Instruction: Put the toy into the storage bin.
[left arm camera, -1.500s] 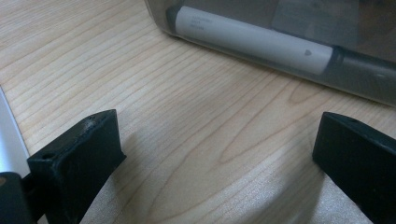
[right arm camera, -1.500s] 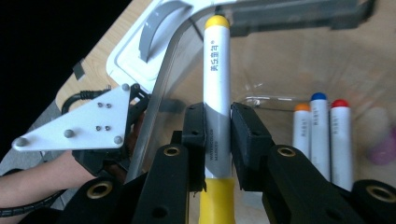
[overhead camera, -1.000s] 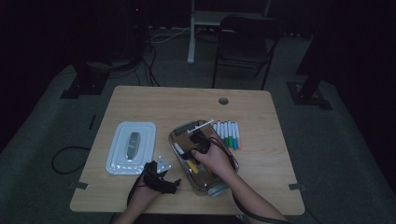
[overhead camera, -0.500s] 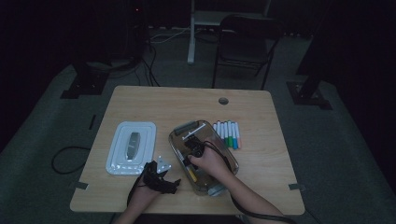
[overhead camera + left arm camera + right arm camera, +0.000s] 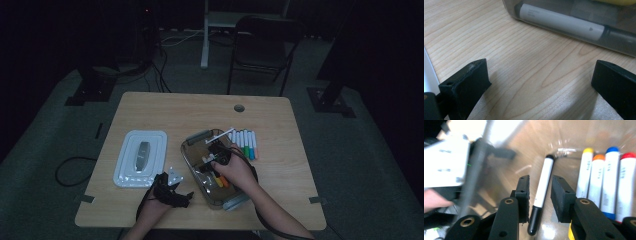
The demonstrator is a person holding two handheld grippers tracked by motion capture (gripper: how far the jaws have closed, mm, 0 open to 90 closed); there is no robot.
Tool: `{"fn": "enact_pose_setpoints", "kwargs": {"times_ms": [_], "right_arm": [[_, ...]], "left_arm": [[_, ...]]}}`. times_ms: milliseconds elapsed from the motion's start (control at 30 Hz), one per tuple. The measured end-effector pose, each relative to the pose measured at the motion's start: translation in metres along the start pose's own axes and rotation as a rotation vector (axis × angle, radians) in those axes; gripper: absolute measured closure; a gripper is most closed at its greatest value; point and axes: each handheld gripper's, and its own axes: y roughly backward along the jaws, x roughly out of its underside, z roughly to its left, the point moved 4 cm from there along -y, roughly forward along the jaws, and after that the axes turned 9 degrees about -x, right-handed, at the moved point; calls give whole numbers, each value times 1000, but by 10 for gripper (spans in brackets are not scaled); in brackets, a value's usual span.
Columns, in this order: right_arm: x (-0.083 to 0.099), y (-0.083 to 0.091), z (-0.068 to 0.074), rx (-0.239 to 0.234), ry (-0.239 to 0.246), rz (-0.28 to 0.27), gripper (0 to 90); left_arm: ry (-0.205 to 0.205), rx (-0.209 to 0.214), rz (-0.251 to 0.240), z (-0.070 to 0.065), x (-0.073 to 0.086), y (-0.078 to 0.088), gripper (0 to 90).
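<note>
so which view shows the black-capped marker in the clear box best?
The right gripper view: the black-capped marker lies lengthwise between the right gripper's jaws, which have just been opening, pads off it. The left gripper view shows a white marker through the clear box's wall; I can't tell if it's the same one. The high view shows the box too dim and small.

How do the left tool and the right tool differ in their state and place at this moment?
The left tool stands wide open over bare wooden table, with nothing between its jaws; the right tool is inside the clear plastic box, jaws narrow. The left tool holds nothing; the right tool's jaws have just been opening, a black-capped white marker between them, seemingly released. Both have black jaws.
</note>
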Motion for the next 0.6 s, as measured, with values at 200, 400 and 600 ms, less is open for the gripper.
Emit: {"fn": "enact_pose_setpoints", "kwargs": {"times_ms": [200, 400, 600], "right_arm": [[0, 40, 2, -24, 7, -107, 672], [6, 77, -12, -3, -2, -204, 647], [16, 101, -32, 47, -35, -263, 635]], "left_arm": [[1, 1, 0, 0, 0, 0, 19], [1, 1, 1, 0, 0, 0, 19], [2, 1, 0, 0, 0, 0, 19]]}}
